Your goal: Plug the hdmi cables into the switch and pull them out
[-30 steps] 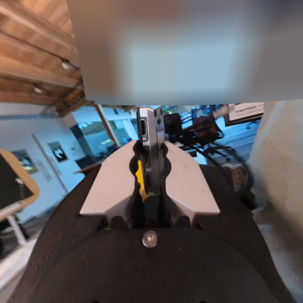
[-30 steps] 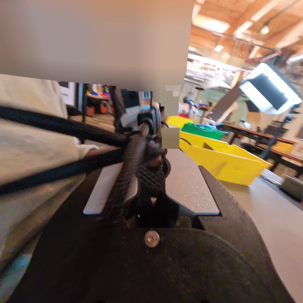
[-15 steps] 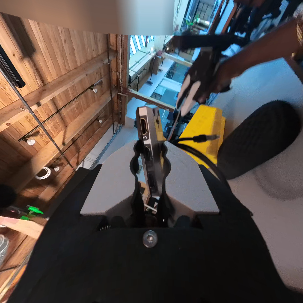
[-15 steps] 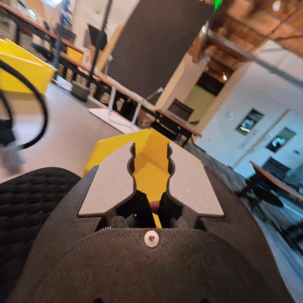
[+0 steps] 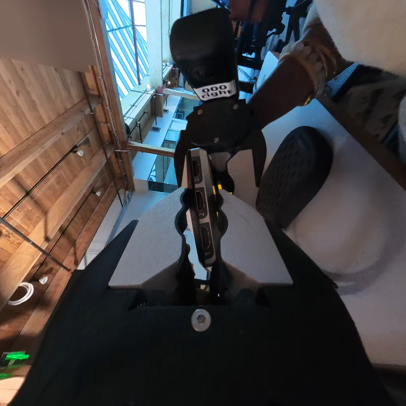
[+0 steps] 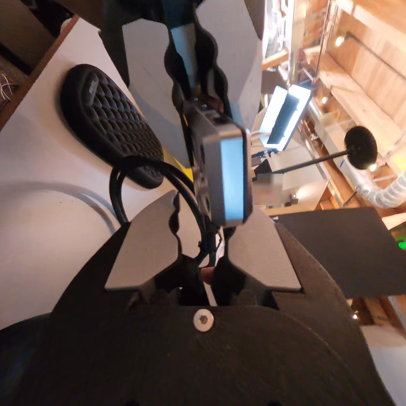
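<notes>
Switch (image 5: 203, 211) pinched in left claw (image 5: 201, 197), ports empty; right claw (image 6: 201, 219) spread at 12 o'clock. Judged: next fetch a cable.

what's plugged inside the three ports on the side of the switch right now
Nothing: all three ports on the switch, gripped by the left gripper, show empty. Its opposite face is covered from this view, so any cable there cannot be seen.
</notes>
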